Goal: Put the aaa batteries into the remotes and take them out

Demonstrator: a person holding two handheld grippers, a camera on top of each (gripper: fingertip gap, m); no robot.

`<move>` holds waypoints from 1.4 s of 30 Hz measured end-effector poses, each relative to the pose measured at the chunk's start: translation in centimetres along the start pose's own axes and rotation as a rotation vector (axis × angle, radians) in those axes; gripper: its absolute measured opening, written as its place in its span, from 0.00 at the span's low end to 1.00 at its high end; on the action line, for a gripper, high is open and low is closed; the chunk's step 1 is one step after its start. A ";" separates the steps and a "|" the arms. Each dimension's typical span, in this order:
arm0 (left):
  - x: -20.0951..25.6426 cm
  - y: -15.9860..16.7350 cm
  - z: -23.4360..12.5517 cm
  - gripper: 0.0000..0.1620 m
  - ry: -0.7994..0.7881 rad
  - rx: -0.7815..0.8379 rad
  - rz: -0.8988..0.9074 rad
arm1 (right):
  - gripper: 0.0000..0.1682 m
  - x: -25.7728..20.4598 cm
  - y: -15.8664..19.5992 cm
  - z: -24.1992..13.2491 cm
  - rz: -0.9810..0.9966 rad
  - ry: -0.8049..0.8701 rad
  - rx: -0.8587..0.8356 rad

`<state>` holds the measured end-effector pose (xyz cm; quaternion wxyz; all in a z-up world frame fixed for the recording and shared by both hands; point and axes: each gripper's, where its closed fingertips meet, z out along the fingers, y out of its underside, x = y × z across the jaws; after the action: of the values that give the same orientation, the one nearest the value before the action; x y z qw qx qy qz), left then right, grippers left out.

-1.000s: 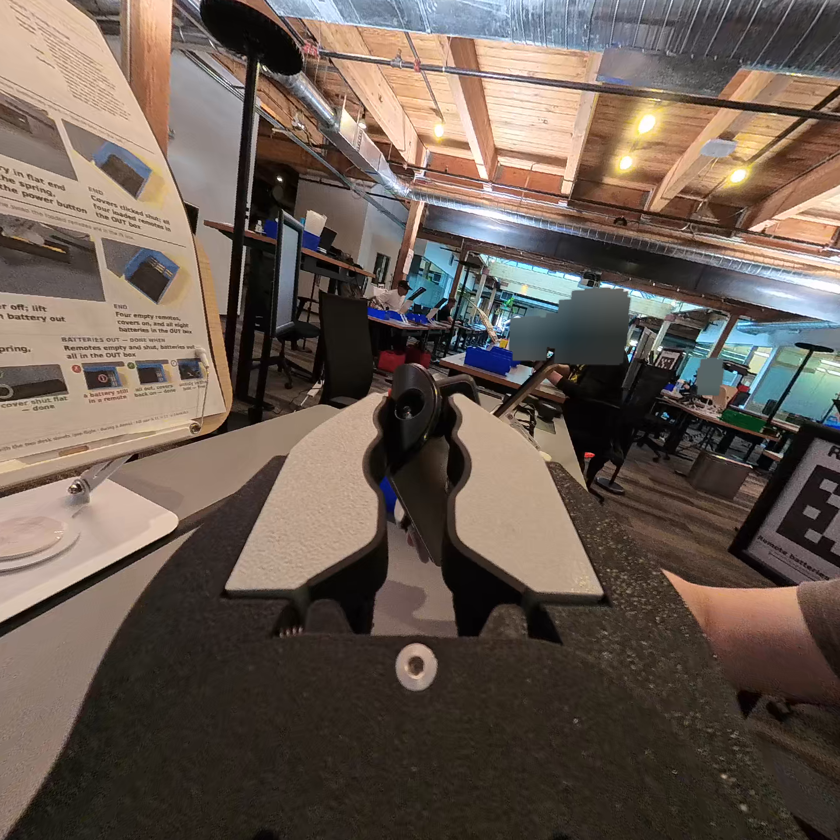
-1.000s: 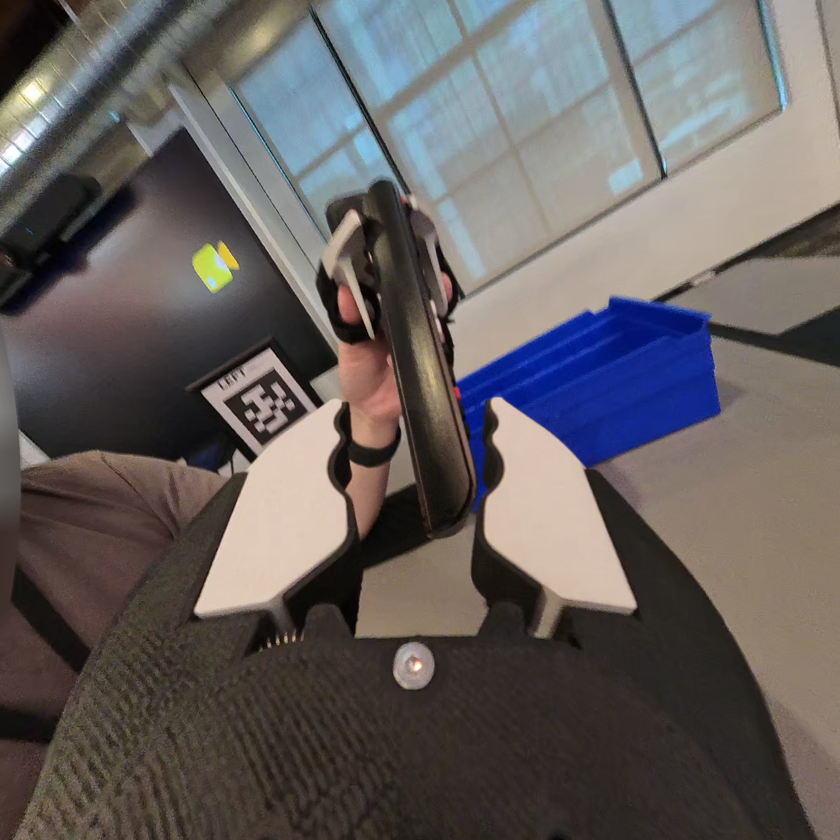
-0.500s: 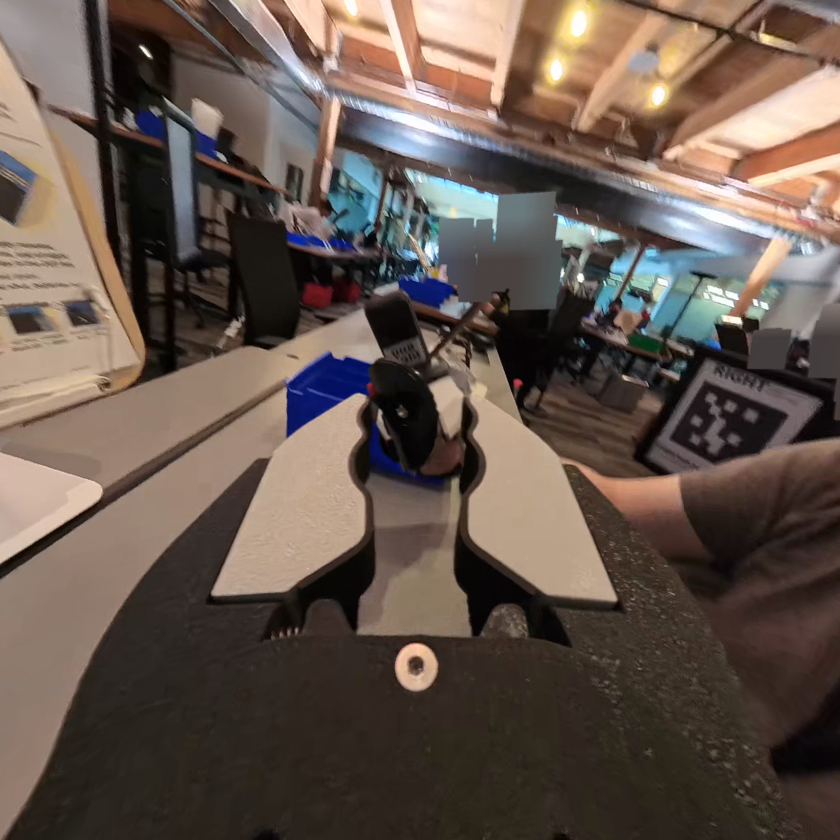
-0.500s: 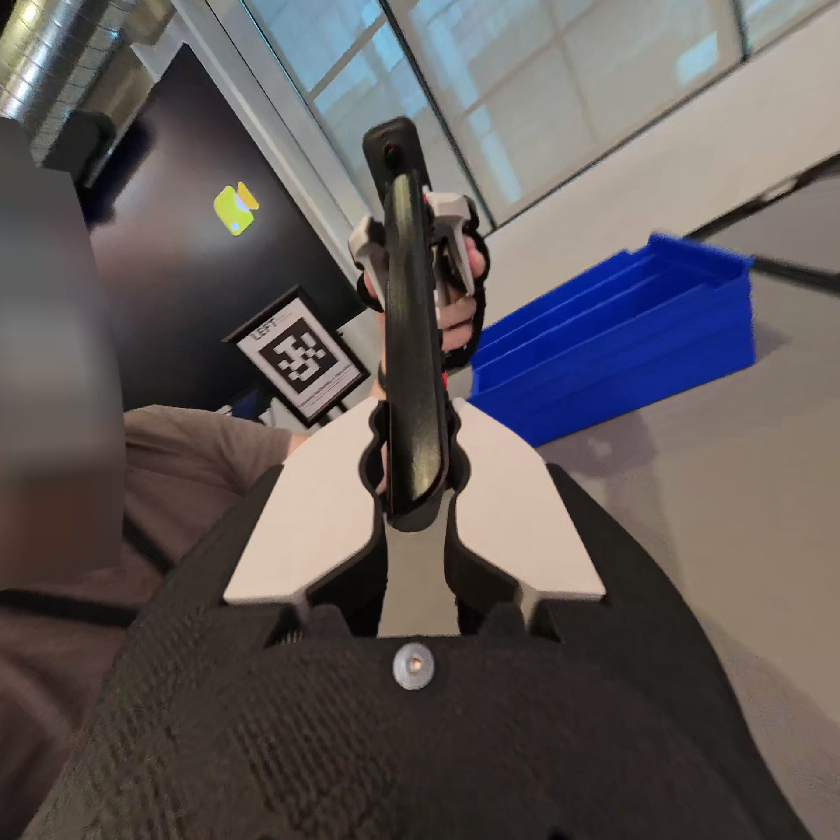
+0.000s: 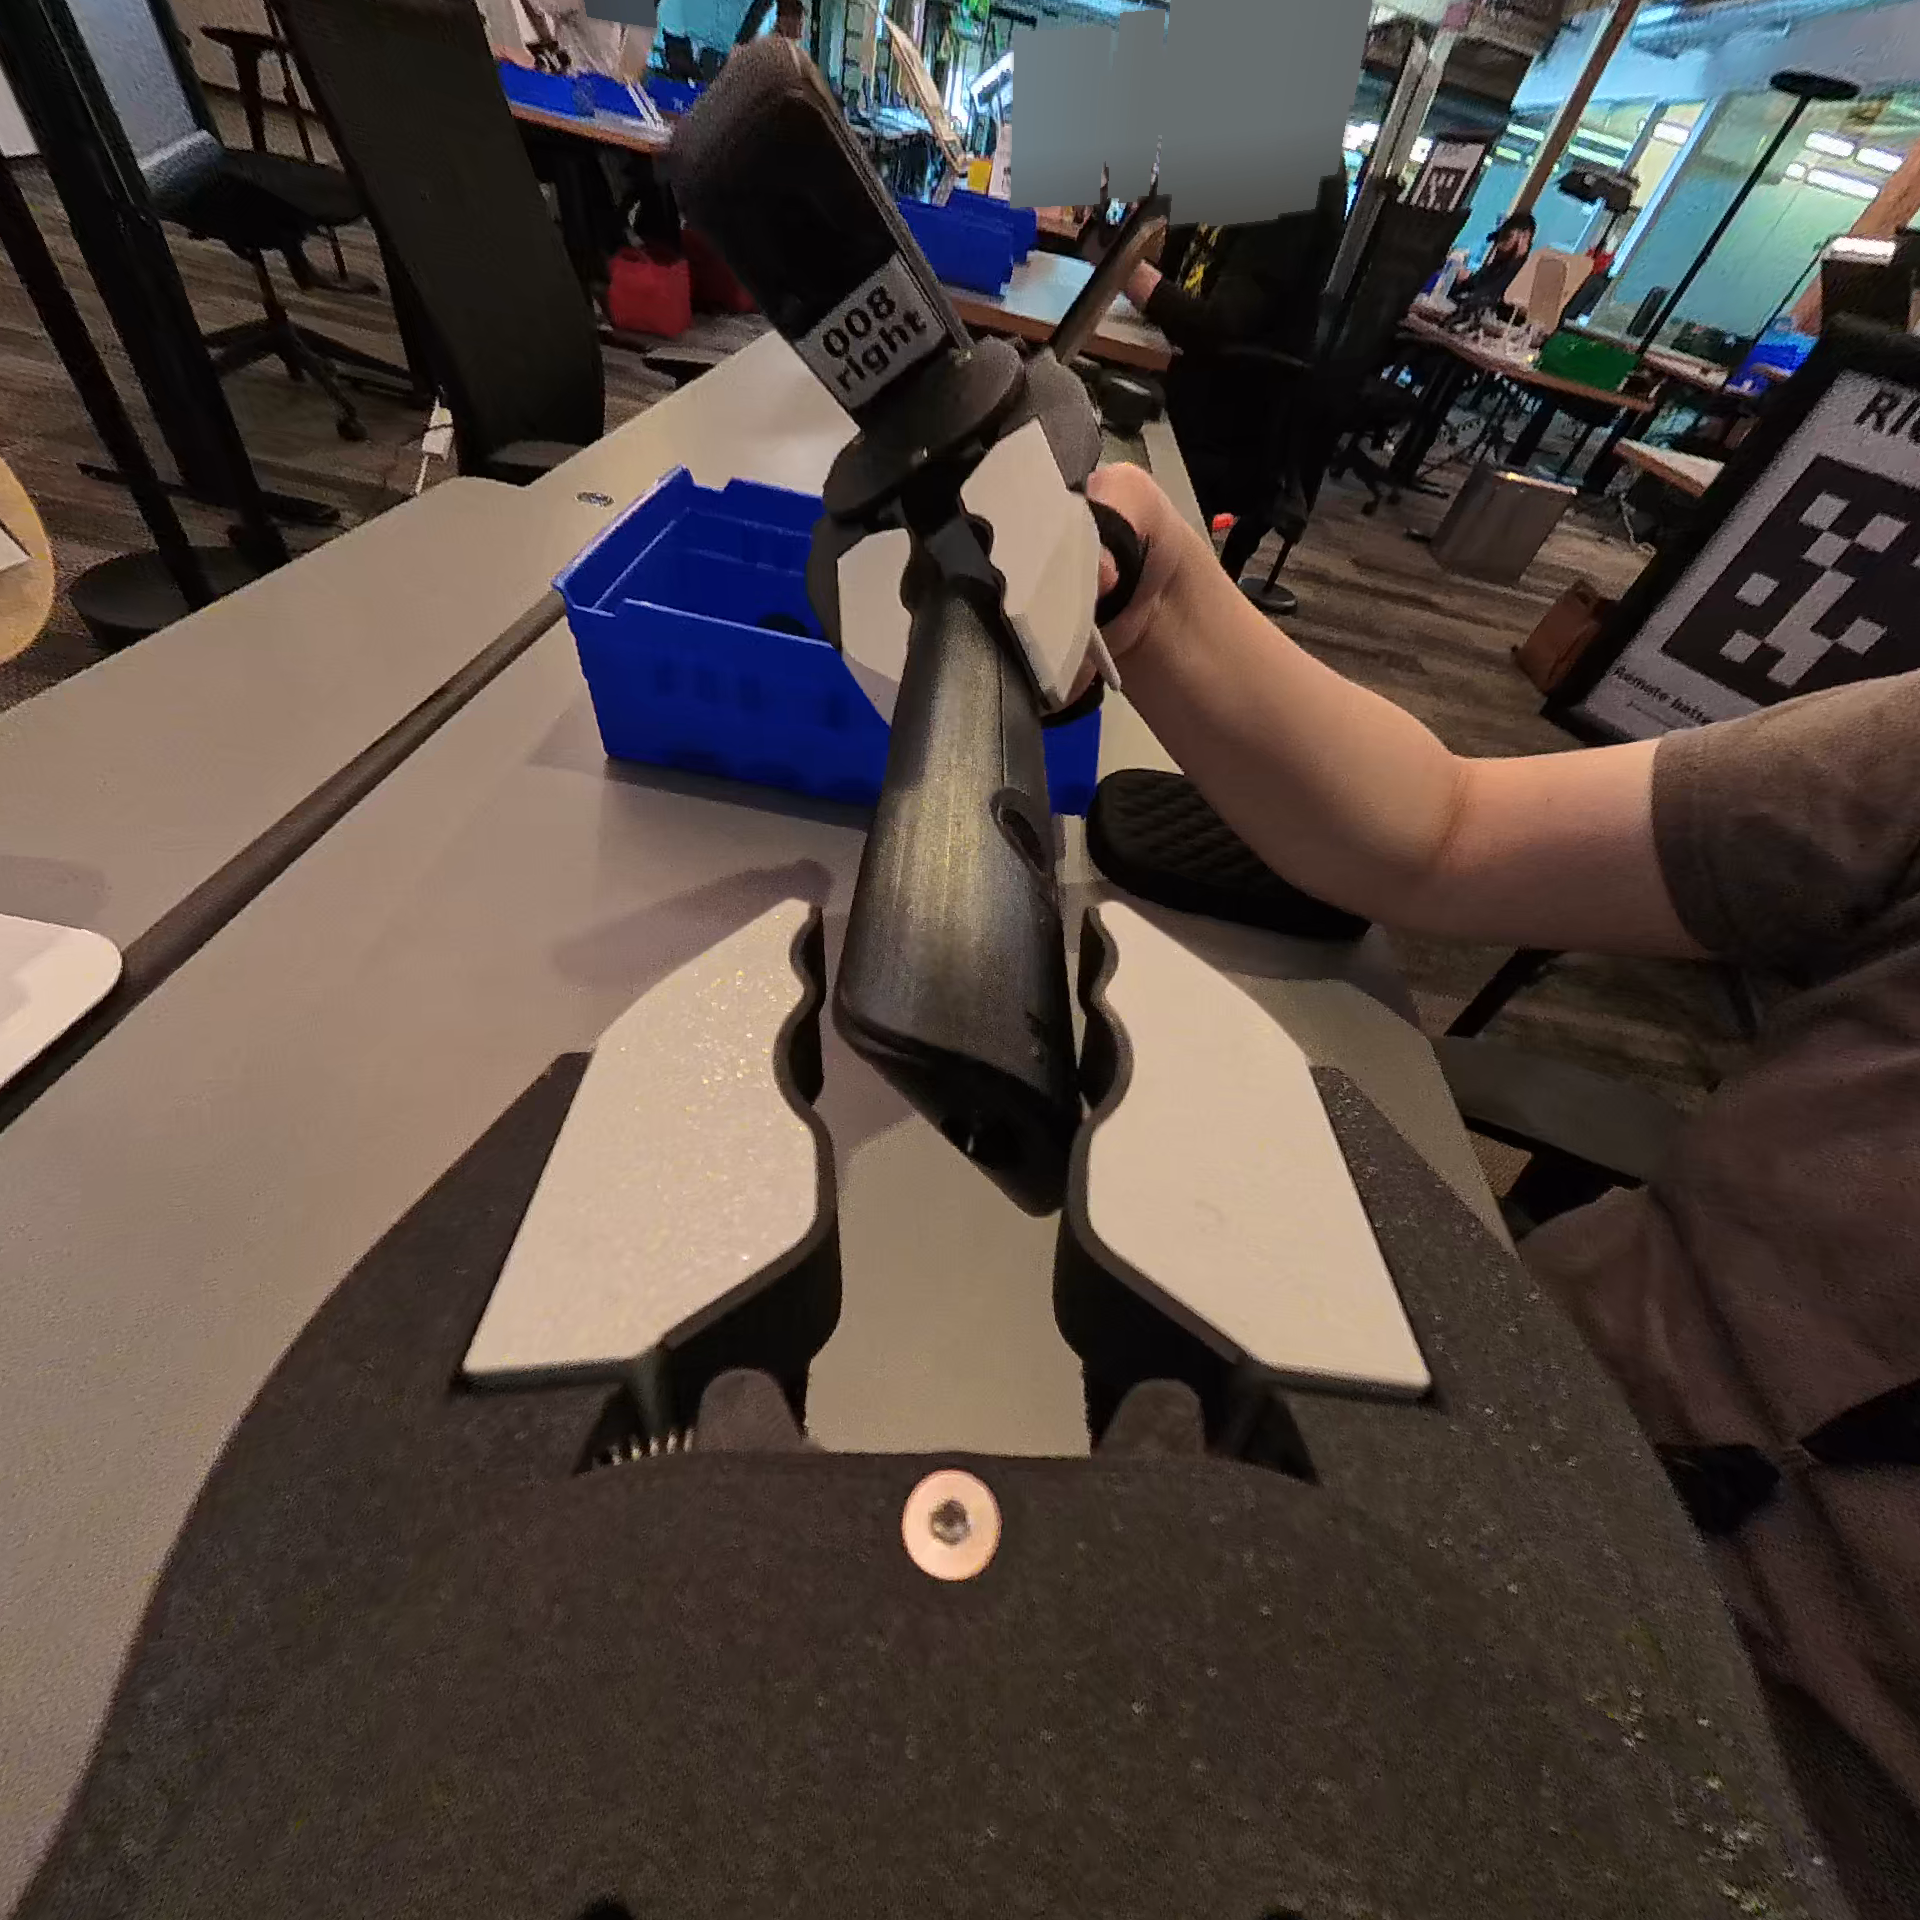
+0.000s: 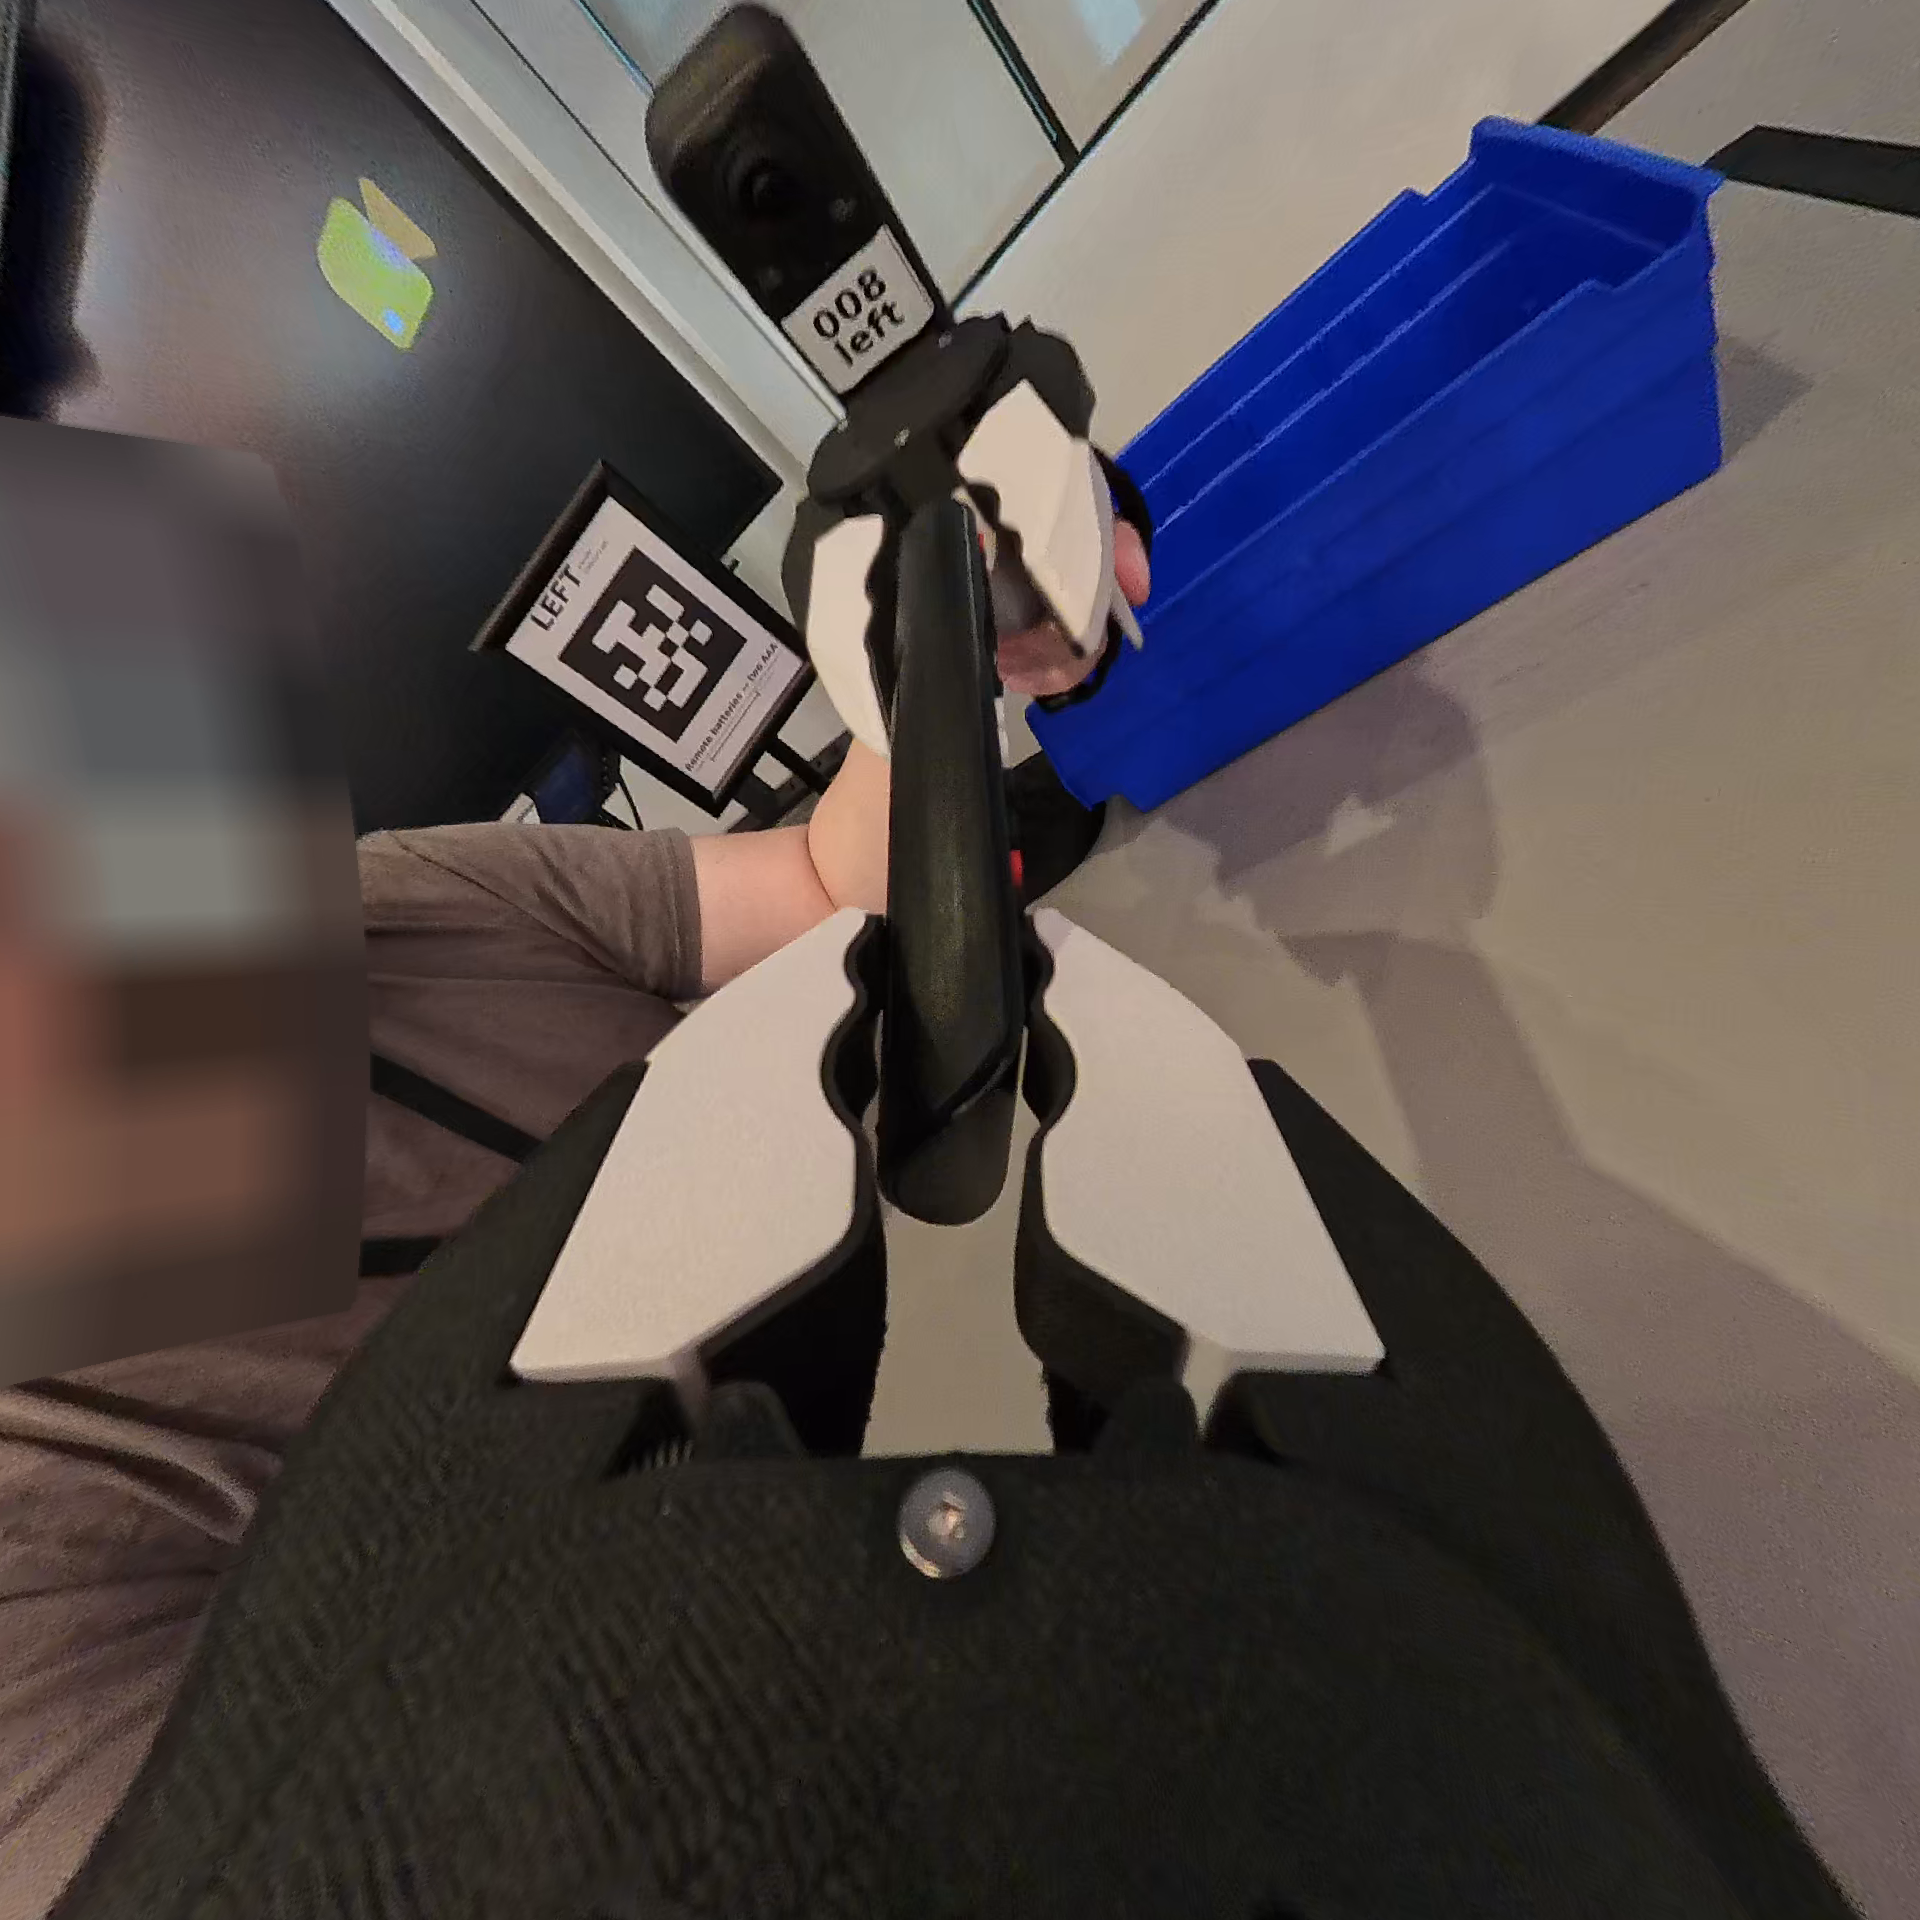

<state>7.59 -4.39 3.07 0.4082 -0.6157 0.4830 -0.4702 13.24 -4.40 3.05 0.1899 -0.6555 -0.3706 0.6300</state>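
- Remote (image 5: pixel 951 904), long and black, is held in the air above the grey worktop (image 5: pixel 343 935), spanning between the two grippers.
- Left gripper (image 5: pixel 951 1029): its pale fingers stand on either side of one end of the remote. In the left wrist view the right finger touches the remote's edge while a narrow gap shows at the left finger; in the right wrist view this same gripper (image 6: pixel 940 566) looks closed around the remote's far end. I cannot tell for sure whether it clamps.
- Right gripper (image 6: pixel 945 1049): its fingers press against both sides of the remote's near end, clamped on it. In the left wrist view it (image 5: pixel 940 582) grips the remote's far end, with the person's hand (image 5: pixel 1143 561) around its handle.
- A blue bin (image 5: pixel 717 665) sits on the worktop beyond the remote; something dark lies inside, too hidden to identify. In the right wrist view the bin (image 6: pixel 1455 436) shows ribbed inner walls.
- A dark oval object (image 5: pixel 1195 852) with a quilted surface lies on the worktop just beside the bin, under the person's forearm.
- Framed signs with black-and-white square markers stand at each side (image 5: pixel 1808 582) (image 6: pixel 655 644).
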 end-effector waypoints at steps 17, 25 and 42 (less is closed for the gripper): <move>-1.9 0.3 2.3 0.22 -0.083 0.088 -0.019 | 0.14 2.0 -1.2 -0.8 0.076 -0.056 0.164; -1.9 0.8 2.6 0.25 -0.075 0.066 -0.055 | 0.14 2.0 -1.0 -0.7 0.045 -0.012 0.144; -1.4 0.6 2.6 0.20 -0.074 0.060 -0.045 | 0.15 1.2 -1.5 -1.0 0.058 -0.067 0.189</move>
<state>9.84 -3.01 1.63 0.4332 -0.6308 0.4395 -0.4703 13.74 -2.30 3.47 0.2202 -0.6238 -0.2965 0.6888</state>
